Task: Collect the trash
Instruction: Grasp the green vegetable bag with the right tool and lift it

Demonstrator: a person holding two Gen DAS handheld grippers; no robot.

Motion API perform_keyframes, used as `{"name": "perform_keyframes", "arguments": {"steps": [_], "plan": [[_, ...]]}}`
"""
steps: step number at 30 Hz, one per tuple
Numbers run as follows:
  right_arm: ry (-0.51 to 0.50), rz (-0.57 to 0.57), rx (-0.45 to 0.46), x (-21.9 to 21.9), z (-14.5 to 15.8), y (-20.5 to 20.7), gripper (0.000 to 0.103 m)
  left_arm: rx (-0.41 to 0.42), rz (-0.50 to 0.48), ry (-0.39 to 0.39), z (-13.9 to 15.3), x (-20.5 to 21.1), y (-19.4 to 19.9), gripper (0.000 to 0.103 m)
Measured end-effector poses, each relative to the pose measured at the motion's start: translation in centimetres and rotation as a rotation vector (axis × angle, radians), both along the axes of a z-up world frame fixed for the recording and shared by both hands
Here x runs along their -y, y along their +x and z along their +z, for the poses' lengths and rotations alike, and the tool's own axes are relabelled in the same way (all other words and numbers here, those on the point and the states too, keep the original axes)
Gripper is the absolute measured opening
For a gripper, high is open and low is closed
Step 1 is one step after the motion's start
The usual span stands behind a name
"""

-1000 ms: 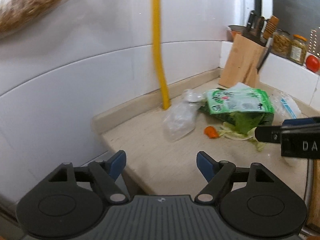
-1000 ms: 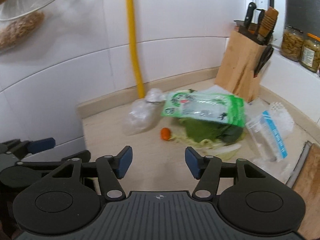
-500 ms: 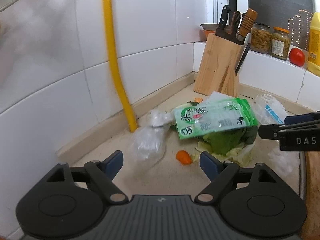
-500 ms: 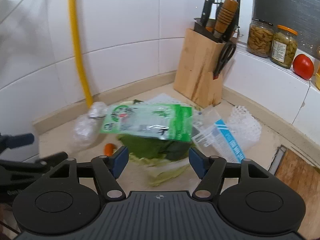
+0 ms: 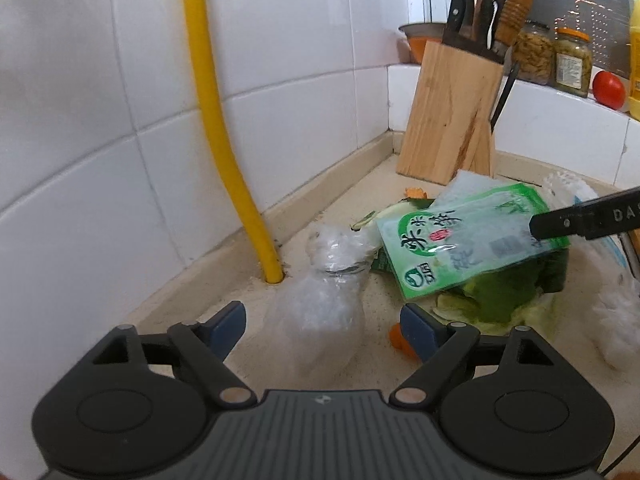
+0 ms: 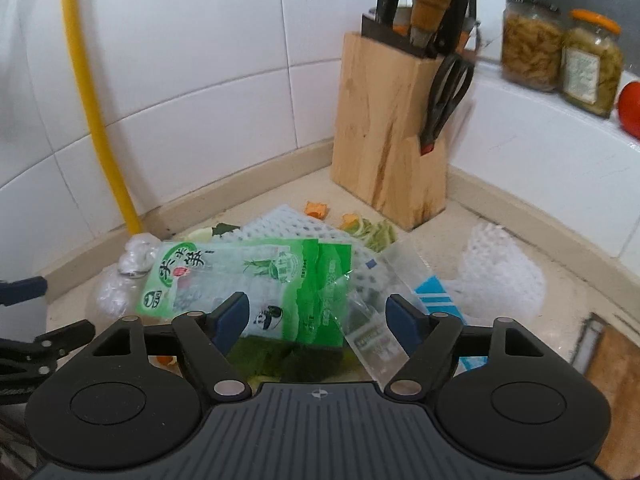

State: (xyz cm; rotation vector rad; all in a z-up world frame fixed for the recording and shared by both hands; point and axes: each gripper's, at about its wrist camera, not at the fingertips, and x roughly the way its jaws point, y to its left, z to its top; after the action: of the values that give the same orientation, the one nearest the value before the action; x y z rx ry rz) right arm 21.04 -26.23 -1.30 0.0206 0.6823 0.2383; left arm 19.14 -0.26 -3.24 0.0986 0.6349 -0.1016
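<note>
A pile of trash lies on the beige counter. A green printed food bag [image 5: 464, 240] [image 6: 248, 276] rests on green leaves [image 5: 504, 300]. A crumpled clear plastic wrap [image 5: 320, 304] [image 6: 120, 280] lies left of it, and an orange scrap [image 5: 398, 338] sits by the leaves. My left gripper [image 5: 322, 326] is open, its fingers on either side of the clear wrap. My right gripper [image 6: 318, 316] is open, just above the green bag's near edge, beside a clear bag with a blue stripe [image 6: 404, 312]. White foam net [image 6: 500, 276] lies to the right.
A wooden knife block [image 6: 392, 136] [image 5: 452, 112] stands in the tiled corner. A yellow pipe [image 5: 224, 140] [image 6: 96, 120] runs up the wall. Jars [image 6: 560, 52] and a tomato [image 5: 608, 90] sit on the ledge. A wooden board [image 6: 616, 384] lies at right. Peel scraps [image 6: 352, 220] lie near the block.
Both grippers have moved forward toward the trash pile. The left one now frames the clear wrap; the right one now hovers over the green bag. Both stay open.
</note>
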Motion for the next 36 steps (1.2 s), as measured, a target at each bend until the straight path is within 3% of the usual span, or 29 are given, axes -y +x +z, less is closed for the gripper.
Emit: {"name": "perform_keyframes", "arguments": {"steps": [4, 7, 8, 10, 13, 16, 19, 22, 23, 25, 26, 31, 36], "plan": [[0.043, 0.013, -0.032, 0.0, -1.0, 1.5, 0.084, -0.062, -0.008, -0.018, -1.7, -0.6, 2.4, 0.08], [0.077, 0.004, -0.036, 0.3, -1.3, 2.1, 0.084, -0.1, -0.002, -0.075, -2.4, -1.1, 4.2, 0.079], [0.082, 0.001, -0.039, 0.3, -1.3, 2.2, 0.081, -0.106, -0.004, -0.096, -2.4, -1.1, 4.4, 0.074], [0.096, 0.014, -0.046, 0.3, -1.1, 2.0, 0.057, -0.141, -0.023, -0.153, -2.6, -1.2, 4.4, 0.061], [0.116, 0.053, -0.088, 0.4, -0.6, 1.0, 0.045, -0.186, -0.075, -0.241, -2.9, -1.2, 3.0, 0.057], [0.17, 0.13, -0.146, 0.5, -0.5, -0.9, 0.037, -0.194, -0.126, -0.249, -2.5, -0.4, 0.8, 0.056], [0.197, 0.197, -0.184, 0.2, -0.3, -3.1, 0.037, -0.162, -0.151, -0.257, -1.5, -0.1, -1.2, 0.056], [0.17, 0.207, -0.145, 0.3, 0.7, -4.4, 0.044, -0.14, -0.125, -0.251, -0.9, -0.8, -2.0, 0.058], [0.13, 0.212, -0.113, 0.2, 1.1, -4.5, 0.05, -0.135, -0.105, -0.251, -0.9, -1.2, -1.9, 0.064], [0.05, 0.205, -0.08, -0.3, 1.3, -4.4, 0.076, -0.14, -0.063, -0.269, -1.2, -1.8, -1.4, 0.068], [0.055, 0.203, -0.088, -0.3, 1.1, -4.1, 0.076, -0.145, -0.043, -0.289, -1.6, -2.1, -1.0, 0.068], [0.294, 0.199, -0.179, 0.3, -1.1, -2.5, 0.075, -0.147, 0.005, -0.357, -2.7, -2.2, 1.0, 0.072], [0.654, 0.127, -0.264, 1.0, -4.3, -0.2, 0.076, -0.123, -0.043, -0.301, -3.2, -0.6, 1.7, 0.074]]}}
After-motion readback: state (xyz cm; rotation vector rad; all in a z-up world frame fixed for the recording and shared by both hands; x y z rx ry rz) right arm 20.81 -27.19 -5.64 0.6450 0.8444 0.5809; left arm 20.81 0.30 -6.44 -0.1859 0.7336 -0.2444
